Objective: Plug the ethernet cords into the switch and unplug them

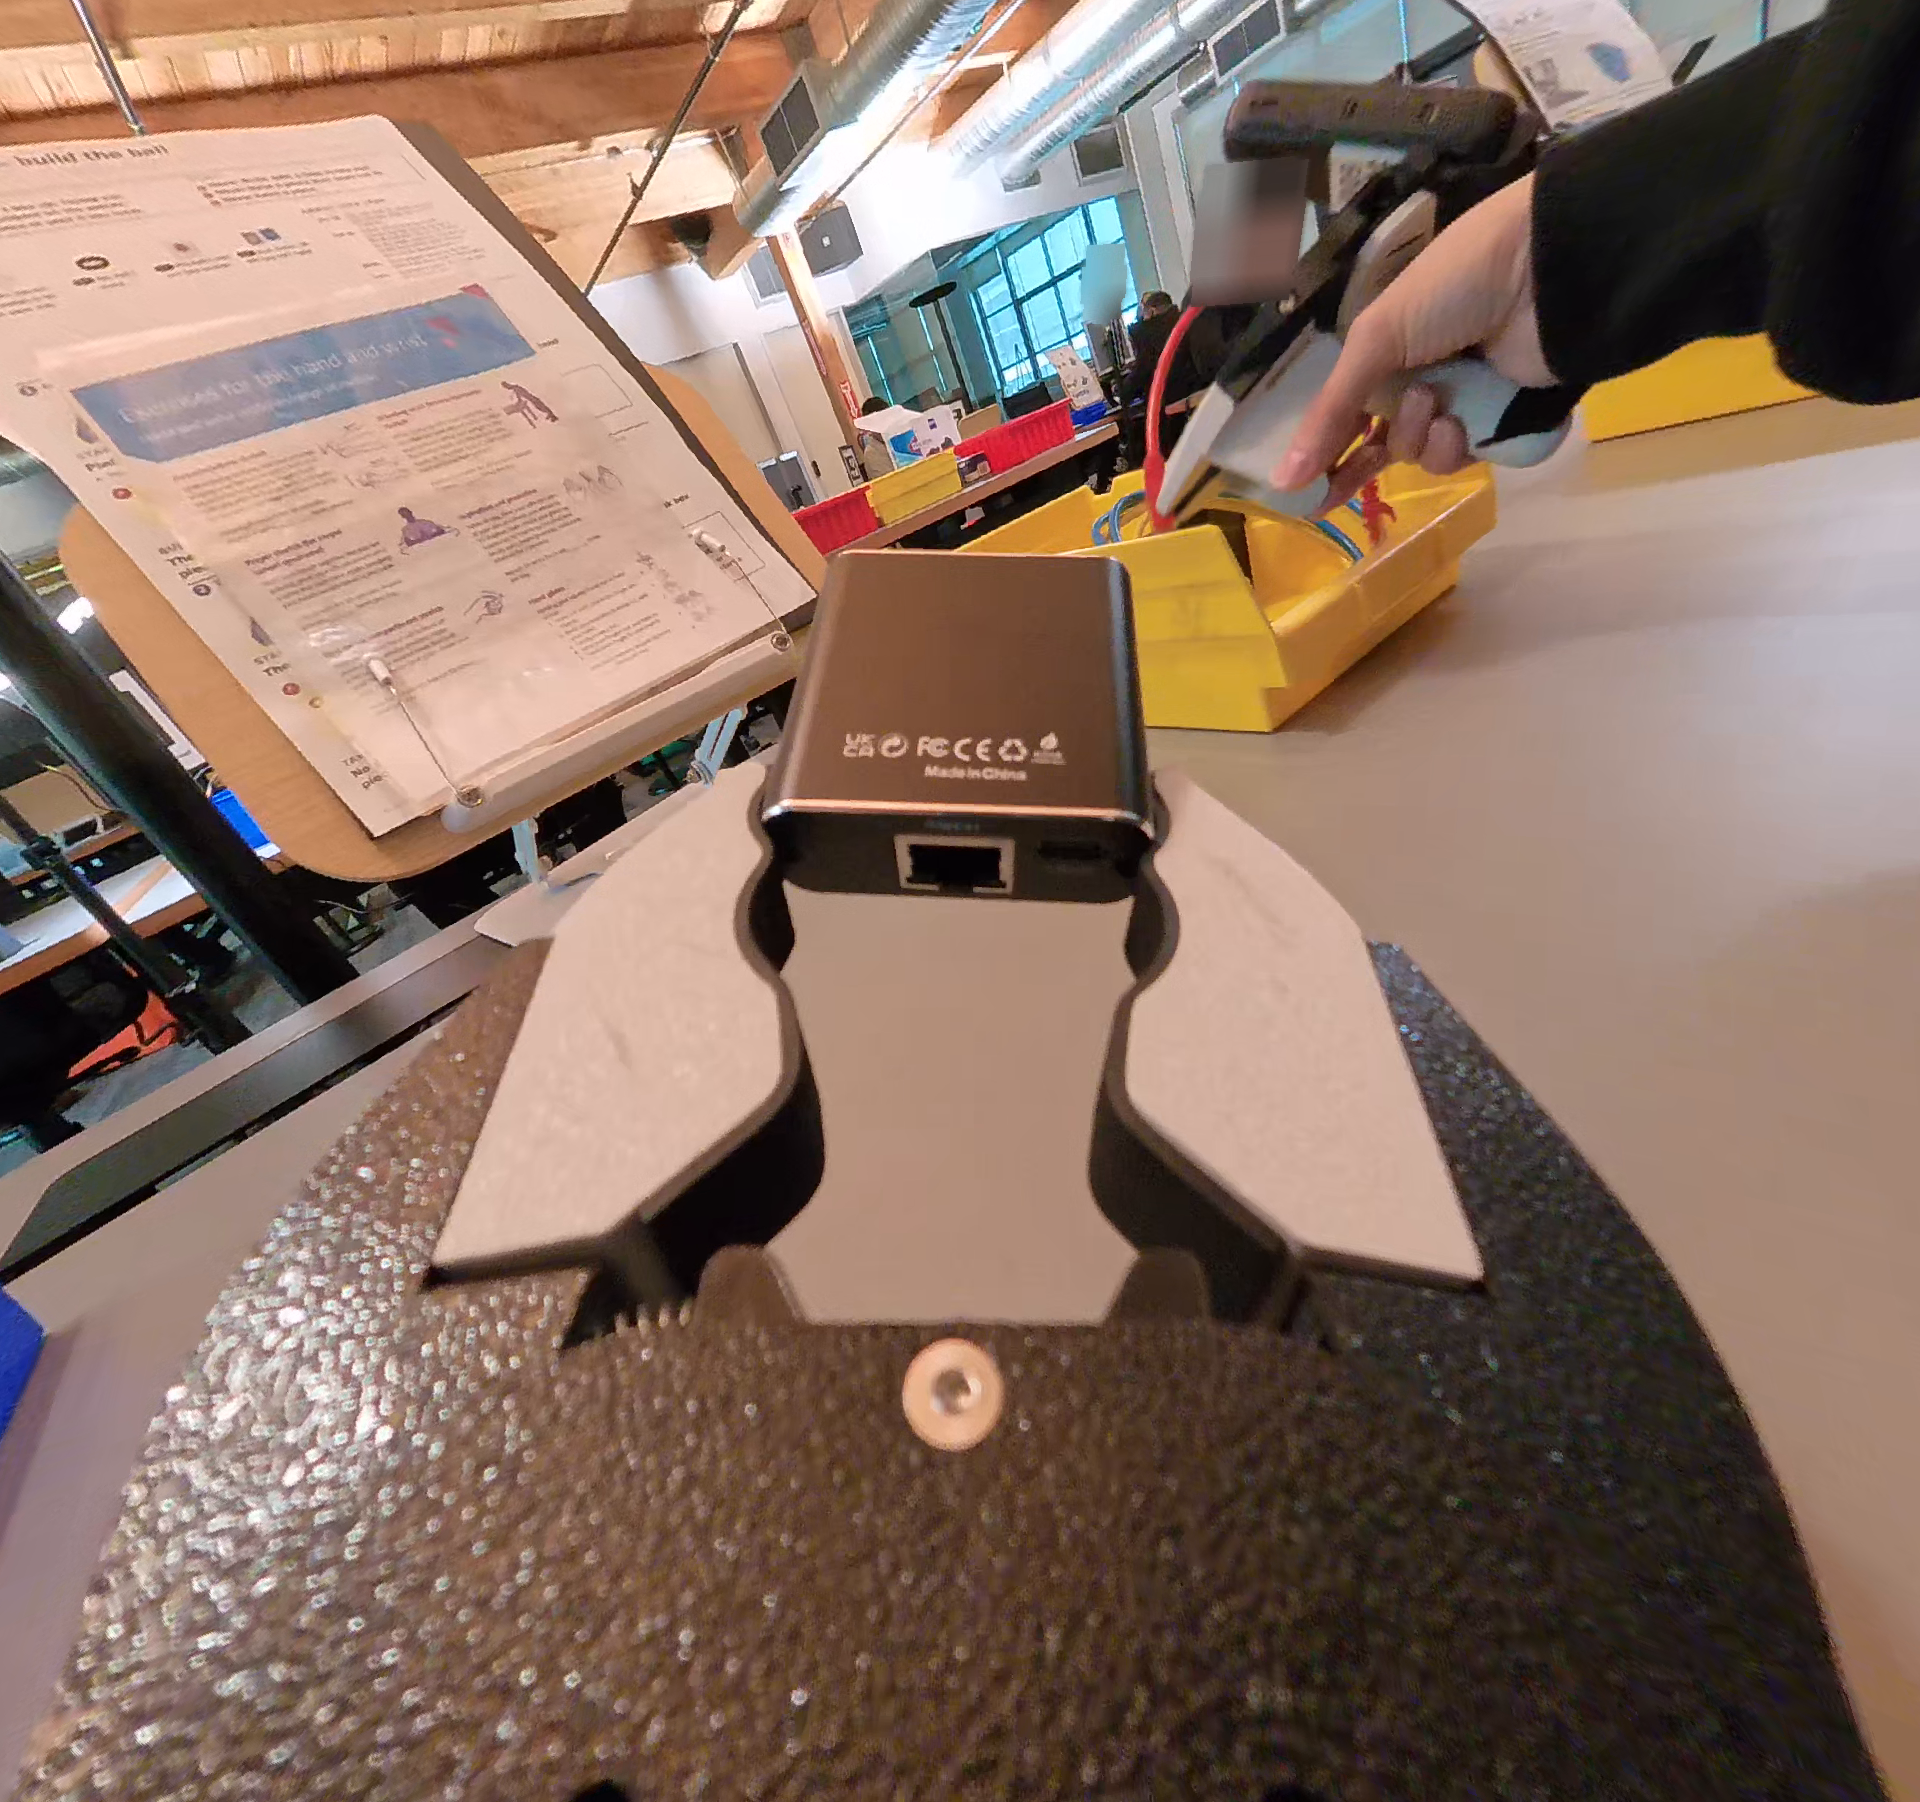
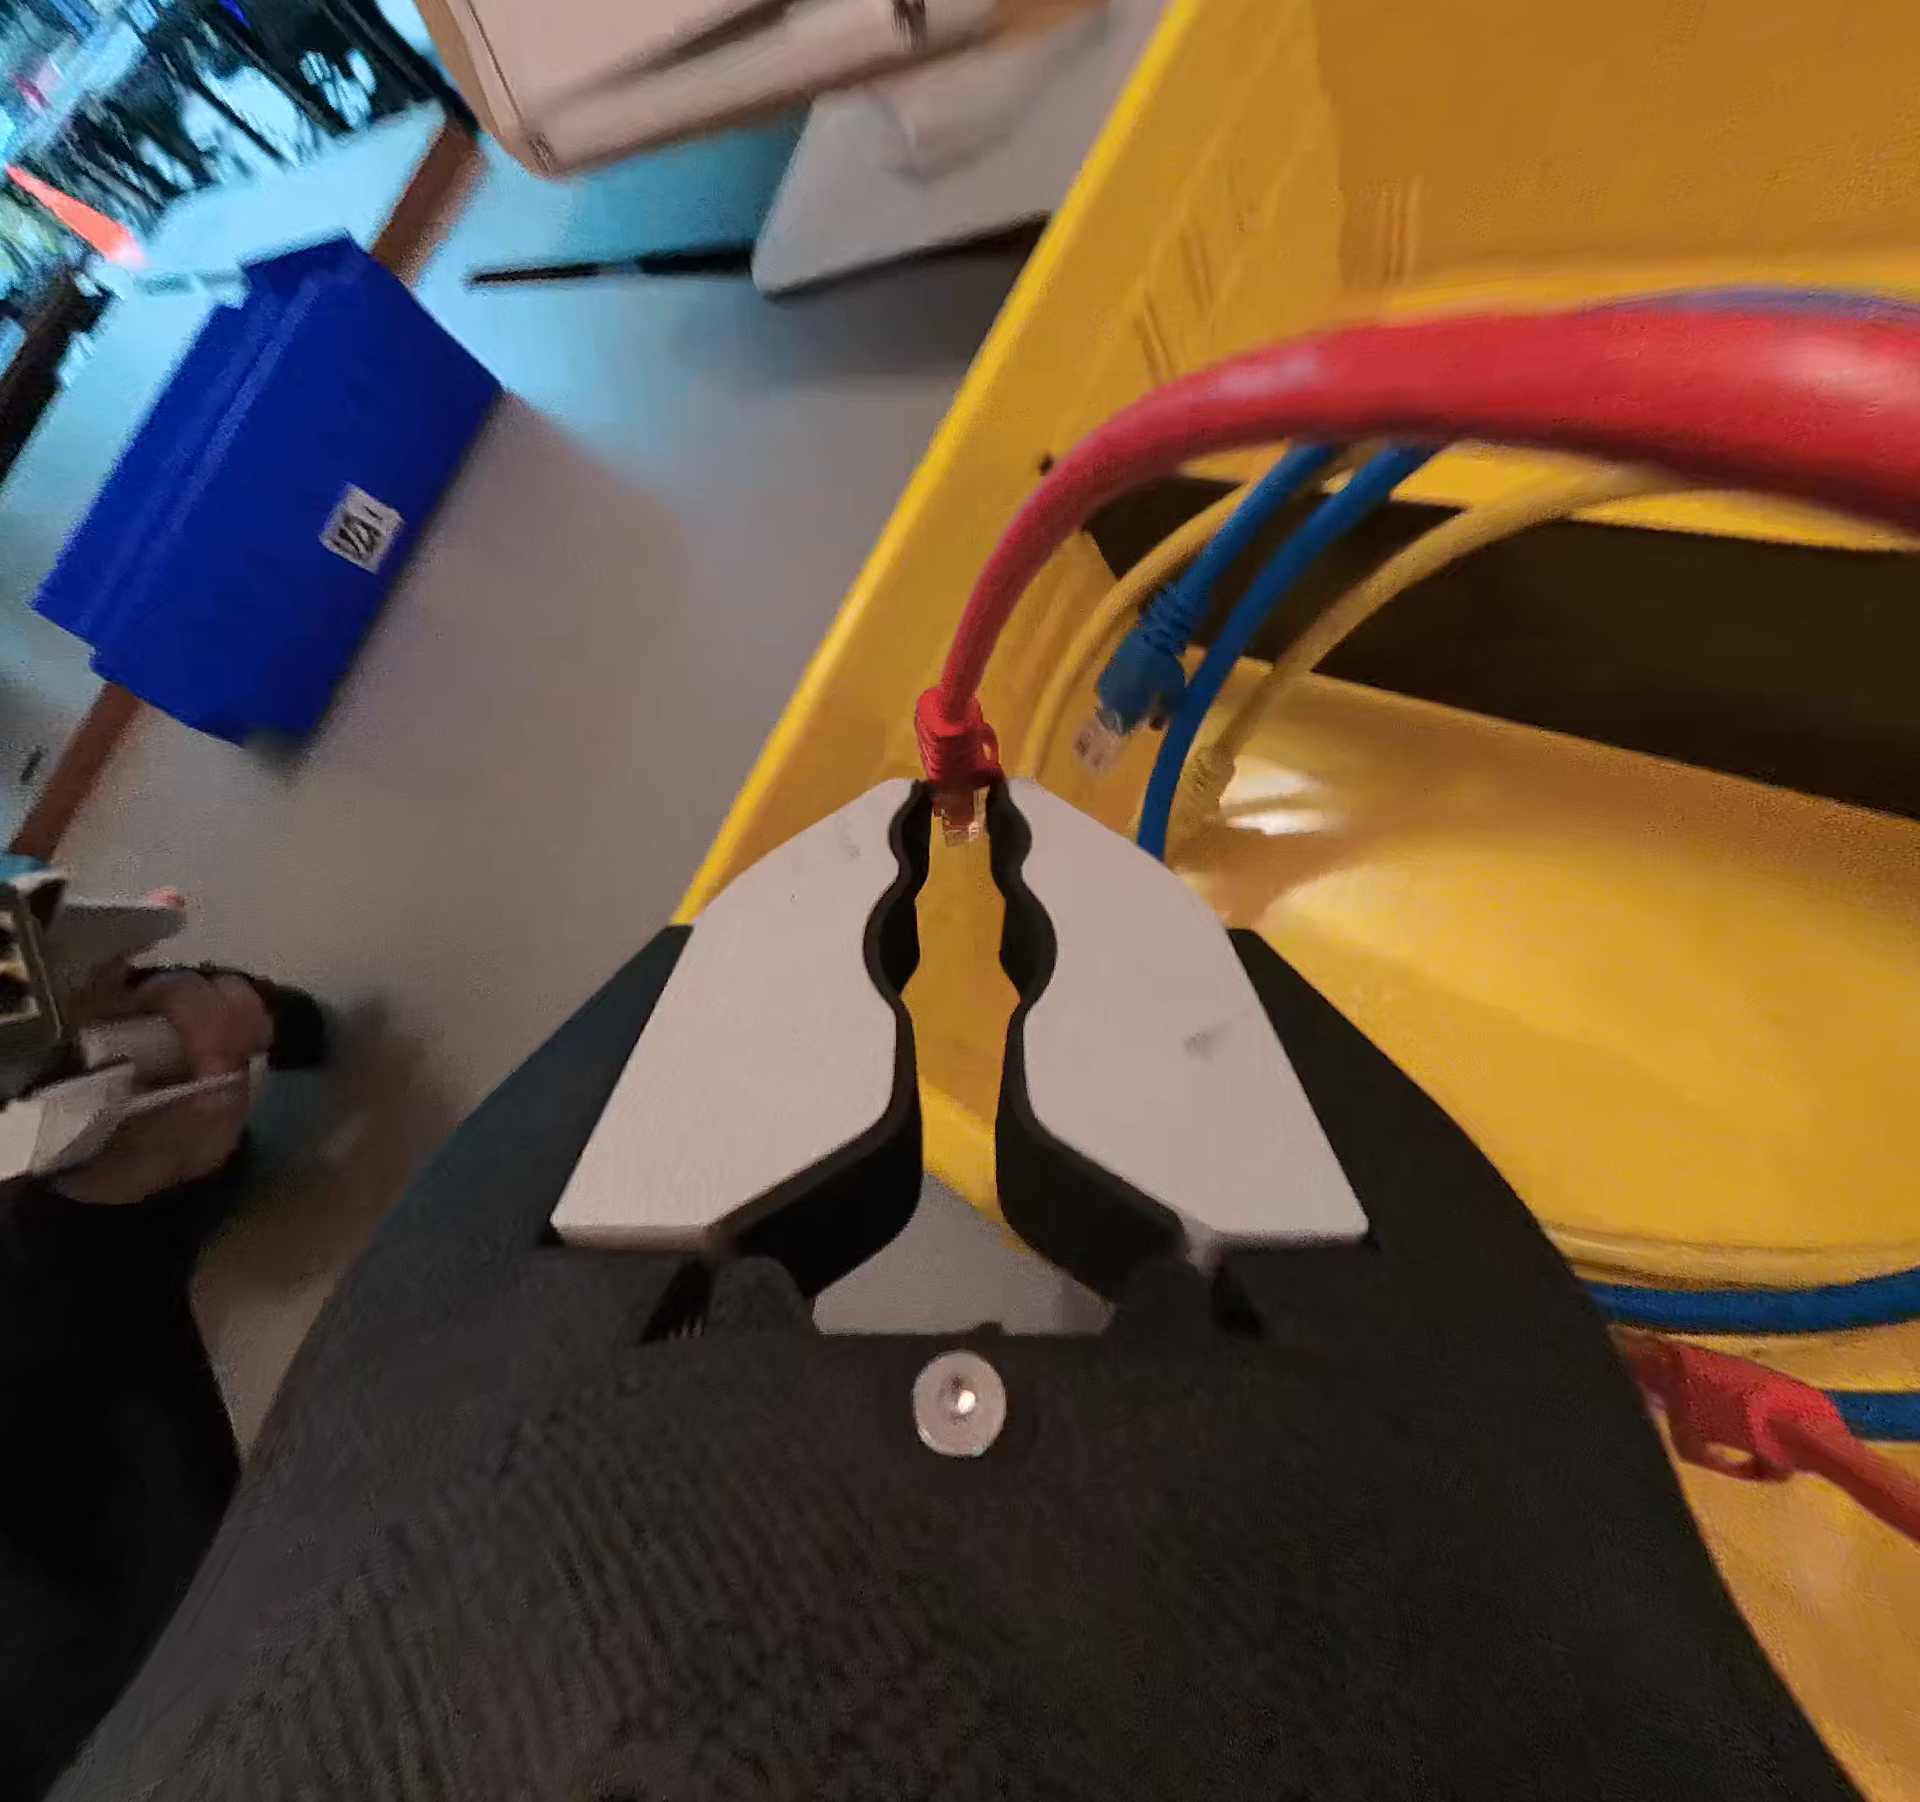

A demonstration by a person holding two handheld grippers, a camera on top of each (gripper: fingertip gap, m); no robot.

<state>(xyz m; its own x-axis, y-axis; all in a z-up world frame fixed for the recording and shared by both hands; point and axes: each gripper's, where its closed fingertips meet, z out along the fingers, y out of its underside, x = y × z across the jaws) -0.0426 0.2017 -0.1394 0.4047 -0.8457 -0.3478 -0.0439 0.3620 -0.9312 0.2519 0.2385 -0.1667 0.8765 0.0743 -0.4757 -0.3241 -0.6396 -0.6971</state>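
Note:
My left gripper (image 1: 956, 817) is shut on the black switch (image 1: 961, 692), held just above the grey table with one ethernet port (image 1: 954, 864) facing the camera. My right gripper (image 2: 958, 802) is shut on the plug of the red ethernet cord (image 2: 956, 744), just over the yellow bin (image 2: 1455, 973). The red cord (image 2: 1455, 381) loops up and to the right. A blue cord (image 2: 1143, 651) and a yellow cord (image 2: 1382, 599) lie in the bin. In the left wrist view the right gripper (image 1: 1184, 495) is over the yellow bin (image 1: 1299, 609) behind the switch, with the red cord (image 1: 1158, 402) arching beside it.
A tilted board with an instruction sheet (image 1: 364, 464) stands to the left of the switch. A blue bin (image 2: 270, 505) lies on the table left of the yellow bin. Another yellow bin (image 1: 1683, 391) sits farther right. The grey table (image 1: 1558, 869) spreads around.

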